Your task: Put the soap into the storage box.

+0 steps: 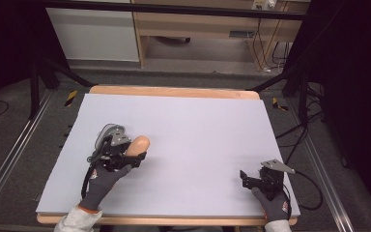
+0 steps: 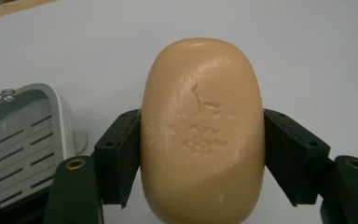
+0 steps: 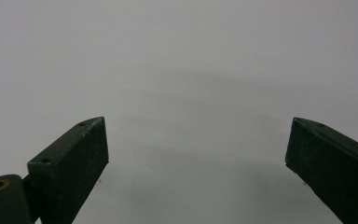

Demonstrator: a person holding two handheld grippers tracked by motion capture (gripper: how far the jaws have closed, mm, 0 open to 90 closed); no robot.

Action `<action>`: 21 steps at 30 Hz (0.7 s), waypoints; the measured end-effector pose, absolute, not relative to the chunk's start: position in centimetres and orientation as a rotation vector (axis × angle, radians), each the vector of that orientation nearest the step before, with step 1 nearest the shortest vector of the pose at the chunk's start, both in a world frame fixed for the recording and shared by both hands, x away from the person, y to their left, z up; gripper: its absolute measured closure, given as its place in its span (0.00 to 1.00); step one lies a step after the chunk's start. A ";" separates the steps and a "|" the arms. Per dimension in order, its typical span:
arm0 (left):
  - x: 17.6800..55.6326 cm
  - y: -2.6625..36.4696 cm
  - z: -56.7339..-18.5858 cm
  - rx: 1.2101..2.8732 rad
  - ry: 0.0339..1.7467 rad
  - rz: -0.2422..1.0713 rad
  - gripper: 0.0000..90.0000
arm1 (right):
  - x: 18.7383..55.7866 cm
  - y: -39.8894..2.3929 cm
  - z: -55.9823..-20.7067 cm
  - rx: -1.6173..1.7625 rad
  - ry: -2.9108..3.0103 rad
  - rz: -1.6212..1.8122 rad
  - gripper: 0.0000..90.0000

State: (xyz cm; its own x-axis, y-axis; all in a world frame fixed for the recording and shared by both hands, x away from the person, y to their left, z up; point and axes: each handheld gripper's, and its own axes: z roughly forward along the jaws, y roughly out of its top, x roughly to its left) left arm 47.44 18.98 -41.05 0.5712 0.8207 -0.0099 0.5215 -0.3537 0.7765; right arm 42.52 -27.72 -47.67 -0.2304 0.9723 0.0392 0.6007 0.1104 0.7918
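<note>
Clamping one tan oval soap bar (image 2: 202,130) between both pads, the left gripper (image 1: 134,157) sits over the left half of the pale mat (image 1: 193,125), nearer the near edge than the far one. Soap pokes out past the jaw tips toward the far edge; its face has a shallow stamped mark, worn, not readable. One grey soap dish (image 2: 21,140) with slotted drain openings lies just beside the soap in the left gripper view; in the high view it sits just behind the left gripper, partly covered by it. Nothing else on the mat near the soap, path around it open. Right gripper (image 1: 247,179) rests near the near right corner, jaws spread wide with nothing between them, bare mat ahead of it. Count: one soap, one dish, two grippers, two gloved hands. No brand or legible writing anywhere. Wooden table edge (image 1: 174,91) shows along the far side of the mat.
</note>
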 end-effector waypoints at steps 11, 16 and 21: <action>47.9 20.3 -40.8 2.020 1.109 0.535 0.35 | 42.5 -27.7 -47.7 1.525 1.893 0.970 0.07; 48.2 21.2 -40.5 2.005 1.133 0.554 0.35 | 42.5 -27.7 -47.7 1.525 1.895 0.970 0.07; 48.4 22.0 -40.4 1.991 1.155 0.569 0.35 | 42.5 -27.7 -47.7 1.523 1.895 0.966 0.07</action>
State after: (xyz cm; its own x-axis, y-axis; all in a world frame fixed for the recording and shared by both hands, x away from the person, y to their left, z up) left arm 48.42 22.01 -40.38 0.4934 0.8698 0.0069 0.5359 -0.3102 0.7853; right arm 42.55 -27.72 -47.70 -0.2332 0.9717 0.0377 0.6012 0.1136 0.7910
